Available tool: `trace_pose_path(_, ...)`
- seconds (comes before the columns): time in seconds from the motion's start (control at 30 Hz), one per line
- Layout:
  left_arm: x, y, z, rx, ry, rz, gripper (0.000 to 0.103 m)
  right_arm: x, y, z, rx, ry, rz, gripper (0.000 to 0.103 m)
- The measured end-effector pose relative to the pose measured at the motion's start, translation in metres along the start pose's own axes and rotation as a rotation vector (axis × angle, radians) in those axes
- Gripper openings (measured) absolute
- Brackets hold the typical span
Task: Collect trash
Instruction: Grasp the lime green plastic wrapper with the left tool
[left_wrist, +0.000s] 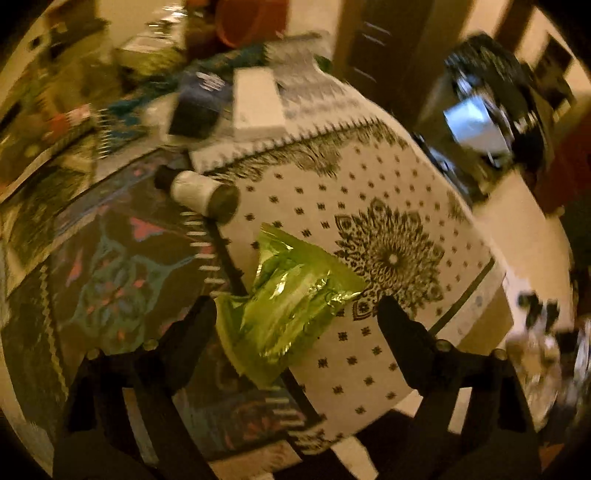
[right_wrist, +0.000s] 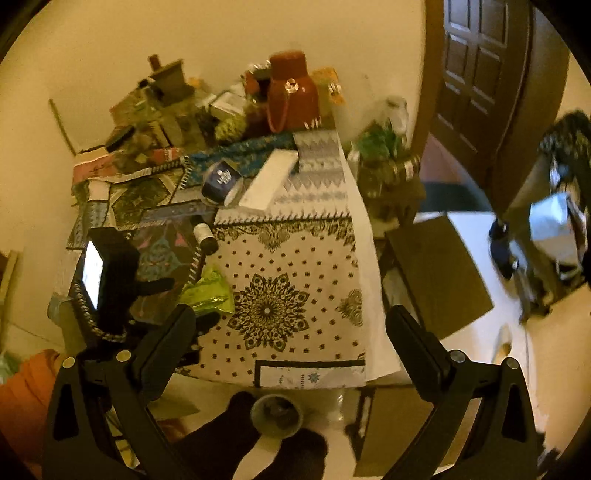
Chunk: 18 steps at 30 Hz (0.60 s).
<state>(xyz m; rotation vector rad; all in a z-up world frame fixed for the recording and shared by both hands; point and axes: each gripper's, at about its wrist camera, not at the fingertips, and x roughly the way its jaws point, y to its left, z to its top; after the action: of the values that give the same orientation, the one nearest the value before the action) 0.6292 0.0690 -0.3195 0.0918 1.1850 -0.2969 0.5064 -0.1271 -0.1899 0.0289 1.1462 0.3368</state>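
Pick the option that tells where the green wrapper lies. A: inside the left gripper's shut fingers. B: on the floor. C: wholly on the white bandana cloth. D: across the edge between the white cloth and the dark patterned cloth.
D: the green wrapper straddles the cloths' border.

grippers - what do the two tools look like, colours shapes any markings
Both are matte black. The left tool has two thick tapered fingers on angular arms with small round silver bolt heads. The right tool matches: black wedge-shaped fingers, silver bolts, triangular cutouts in its arms. From the right view, the left tool's body carries a glowing white screen. No cables or lettering visible.
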Motion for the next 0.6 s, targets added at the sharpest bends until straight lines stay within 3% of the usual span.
trace_pose_path(0.13,0.015,-0.007,-0.003,0.143,0.044,-0.013,0.083,0.017,0.004,0.007,0.034,0.024,-0.002,0.1)
trace_pose_path(0.17,0.018,-0.008,-0.004,0.166,0.056,-0.008,0.076,0.02,0.006,0.009,0.039,0.026,-0.001,0.1)
trace_pose_path(0.23,0.018,-0.006,-0.005,0.191,0.052,-0.009,0.072,0.026,0.011,0.013,0.035,0.032,0.0,0.096)
trace_pose_path(0.33,0.014,0.002,-0.006,0.172,0.036,-0.016,0.059,0.037,0.021,0.019,0.01,0.036,-0.007,0.094)
trace_pose_path(0.4,0.01,0.011,-0.007,0.16,0.021,-0.008,0.037,0.046,0.03,0.024,-0.013,0.046,-0.002,0.09)
trace_pose_path(0.47,0.006,0.025,-0.006,0.112,0.024,-0.041,0.025,0.059,0.038,0.03,-0.033,0.071,0.022,0.084)
trace_pose_path(0.6,-0.002,0.071,-0.011,-0.065,0.029,-0.092,0.02,0.084,0.061,0.041,-0.085,0.106,0.07,0.078)
